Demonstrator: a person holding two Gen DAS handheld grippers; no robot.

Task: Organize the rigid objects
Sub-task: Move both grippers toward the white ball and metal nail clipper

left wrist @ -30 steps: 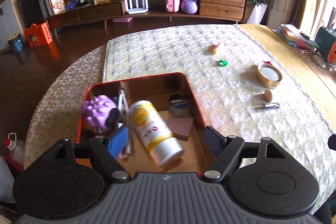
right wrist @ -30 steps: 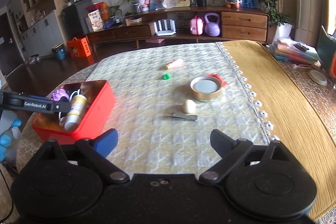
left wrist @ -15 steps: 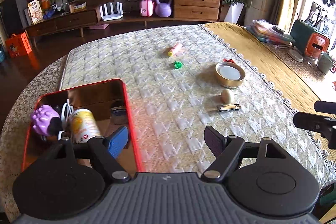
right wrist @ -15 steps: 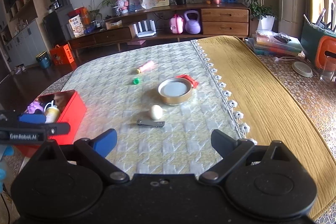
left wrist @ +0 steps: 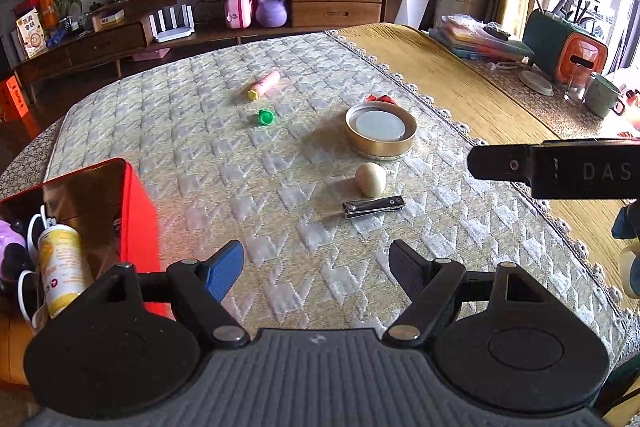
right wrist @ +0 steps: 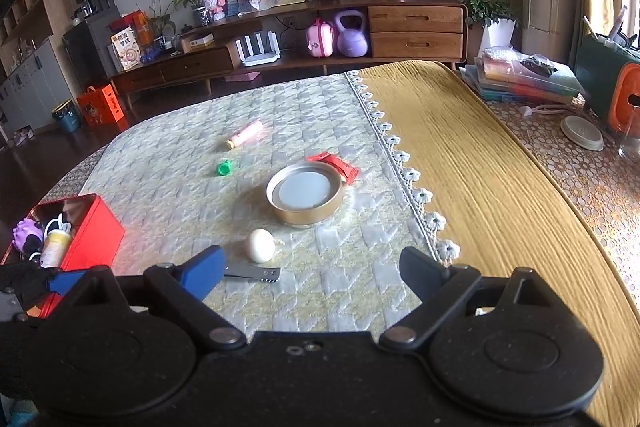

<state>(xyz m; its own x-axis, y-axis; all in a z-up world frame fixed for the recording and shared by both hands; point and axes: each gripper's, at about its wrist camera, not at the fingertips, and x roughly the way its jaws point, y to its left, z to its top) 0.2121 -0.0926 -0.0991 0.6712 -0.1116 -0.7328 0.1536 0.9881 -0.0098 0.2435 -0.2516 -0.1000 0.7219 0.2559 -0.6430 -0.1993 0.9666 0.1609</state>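
Red tin (left wrist: 136, 211) is sitting left of the nail clipper (left wrist: 374, 207); I'm hovering my left gripper (left wrist: 316, 263) and right gripper (right wrist: 312, 271) near it, fingers spread, the right pair just narrowing, pinching nothing.

Both wrist views: oblique downward, sharing quilted tabletop (left wrist: 280, 187).
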